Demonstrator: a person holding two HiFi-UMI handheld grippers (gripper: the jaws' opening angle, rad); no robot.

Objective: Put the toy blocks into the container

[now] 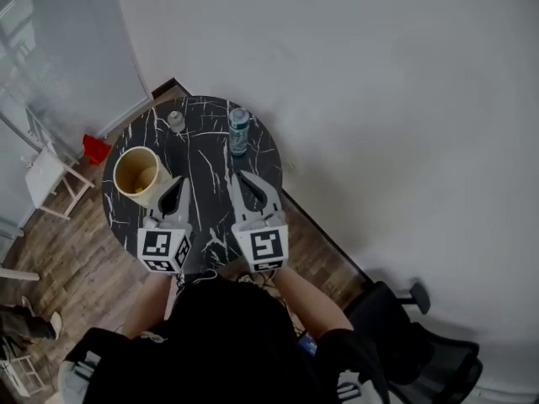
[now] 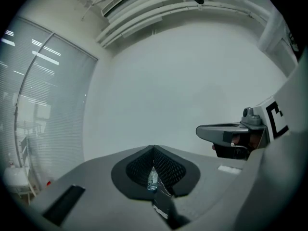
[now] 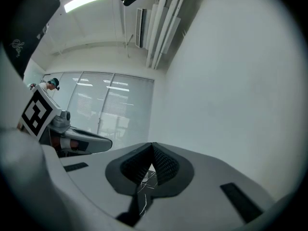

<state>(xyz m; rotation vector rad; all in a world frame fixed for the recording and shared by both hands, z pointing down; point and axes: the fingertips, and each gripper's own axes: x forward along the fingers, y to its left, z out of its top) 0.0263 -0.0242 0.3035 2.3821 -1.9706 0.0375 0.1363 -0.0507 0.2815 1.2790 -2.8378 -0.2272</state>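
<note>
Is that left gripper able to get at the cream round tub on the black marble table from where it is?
Probably yes: the left gripper hangs right beside the cream round tub, with nothing between them. Its jaws are shut, though, so it would have to open to grip.

Round black marbled table (image 1: 206,154), bearing cream container (image 1: 158,190), water bottle (image 1: 238,130), small jar (image 1: 175,121)

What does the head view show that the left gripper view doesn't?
Only the head view: the cream container with something yellow inside, a small clear jar and the wooden floor. Only the left gripper view: window blinds and ceiling fittings. Both: the water bottle, the black marble table, and the left gripper and right gripper, each shut and empty.
</note>
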